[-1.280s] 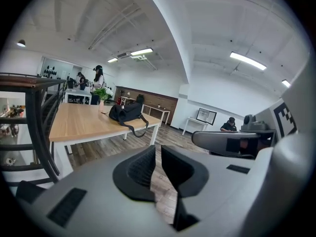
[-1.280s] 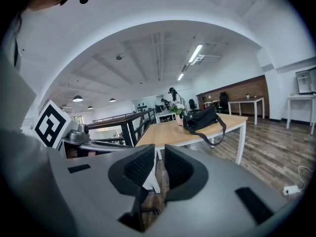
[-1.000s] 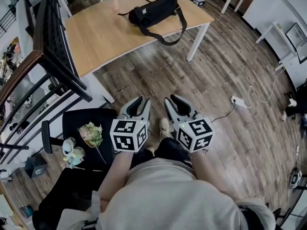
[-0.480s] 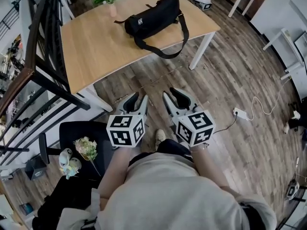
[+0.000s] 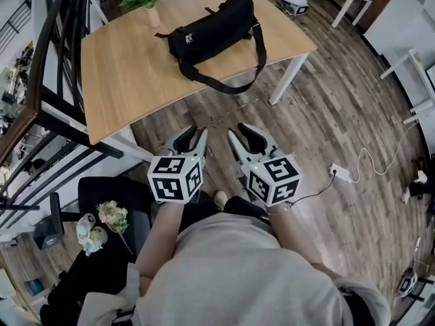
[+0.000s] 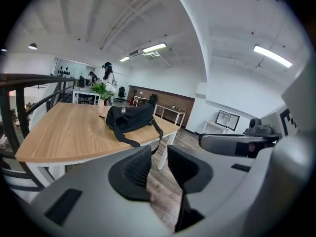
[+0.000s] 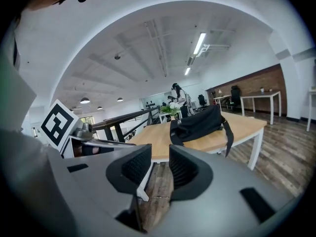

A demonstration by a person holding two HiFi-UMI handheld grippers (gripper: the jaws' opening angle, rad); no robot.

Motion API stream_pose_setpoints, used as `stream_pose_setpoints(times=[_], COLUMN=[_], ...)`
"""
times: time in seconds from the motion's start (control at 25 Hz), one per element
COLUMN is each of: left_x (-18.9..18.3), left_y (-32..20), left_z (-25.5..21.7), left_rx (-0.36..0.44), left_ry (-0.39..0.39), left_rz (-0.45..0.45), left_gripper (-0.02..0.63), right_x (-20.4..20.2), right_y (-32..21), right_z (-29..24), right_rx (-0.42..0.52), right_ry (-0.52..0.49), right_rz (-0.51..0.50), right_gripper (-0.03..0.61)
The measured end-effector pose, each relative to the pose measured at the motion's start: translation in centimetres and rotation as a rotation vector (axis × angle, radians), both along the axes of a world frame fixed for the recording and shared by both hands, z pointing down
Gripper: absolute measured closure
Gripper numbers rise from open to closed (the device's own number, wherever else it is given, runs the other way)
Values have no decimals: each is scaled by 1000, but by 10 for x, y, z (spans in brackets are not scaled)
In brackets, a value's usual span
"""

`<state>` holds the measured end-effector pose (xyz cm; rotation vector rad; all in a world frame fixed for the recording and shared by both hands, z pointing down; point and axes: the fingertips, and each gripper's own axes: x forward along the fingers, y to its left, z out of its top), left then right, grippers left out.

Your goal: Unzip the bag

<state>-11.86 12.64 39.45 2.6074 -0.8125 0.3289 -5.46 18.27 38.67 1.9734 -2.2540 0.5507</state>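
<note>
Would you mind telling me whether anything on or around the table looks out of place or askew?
Only a small thing: the shoulder strap of the black bag loops off the near edge of the table and hangs in the air. Nothing looks spilled or damaged.

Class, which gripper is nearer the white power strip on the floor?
Right. The right gripper hangs left of the power strip in the head view; the left gripper is farther left, beyond it. Both have just been opening, nothing between their fingers.
</note>
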Motion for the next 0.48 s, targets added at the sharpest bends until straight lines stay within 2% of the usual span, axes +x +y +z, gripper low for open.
stream_pose_setpoints(times=[0.48], left_x=[15], left_y=[-33], left_z=[14], left_rx=[-27], left_ry=[-41], left_rz=[-41], left_gripper=[503], right_x=[24], right_y=[-20], right_z=[20], right_rx=[-45], right_ry=[-50], right_rz=[-5], right_gripper=[472])
